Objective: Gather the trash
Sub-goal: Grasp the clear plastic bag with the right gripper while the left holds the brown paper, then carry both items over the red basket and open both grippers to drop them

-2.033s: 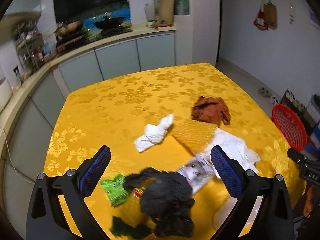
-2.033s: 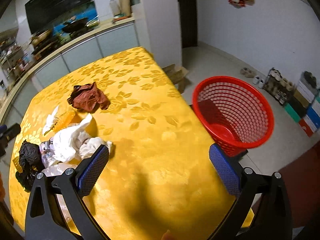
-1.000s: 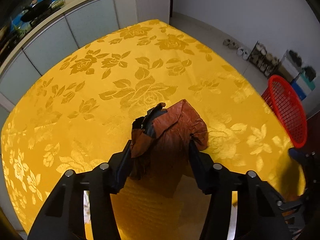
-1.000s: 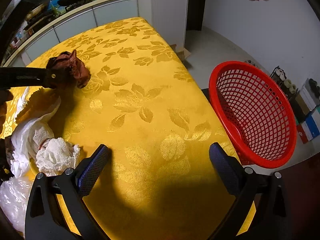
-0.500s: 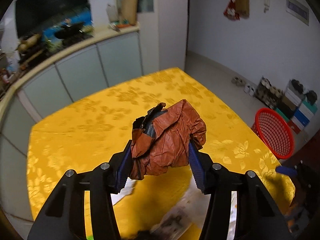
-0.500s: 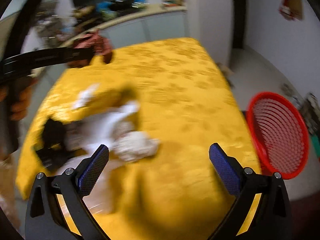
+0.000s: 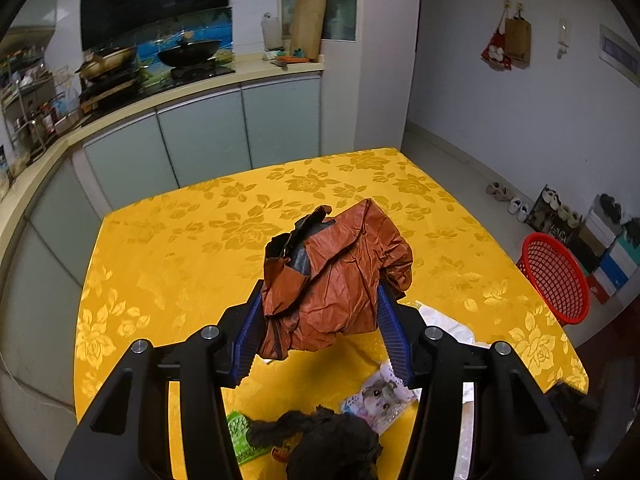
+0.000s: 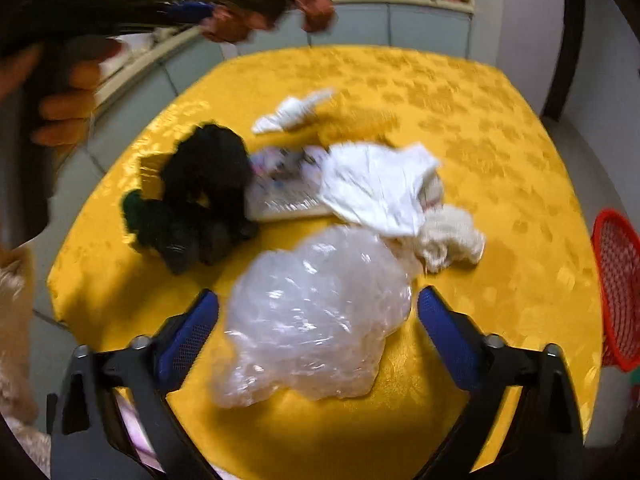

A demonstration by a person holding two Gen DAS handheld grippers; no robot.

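While the left gripper (image 7: 320, 320) holds the crumpled brown wrapper (image 7: 340, 276) clamped above the yellow table (image 7: 168, 256), the right gripper (image 8: 316, 320) is closing around the clear plastic bag (image 8: 312, 316), pads not yet touching. Next, both loads must reach the red basket (image 7: 554, 276), at 3 o'clock.

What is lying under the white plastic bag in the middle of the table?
The white plastic bag overlaps a printed packet at one side and a cream mesh wad at the other. Whatever else lies beneath it on the yellow tablecloth is hidden.
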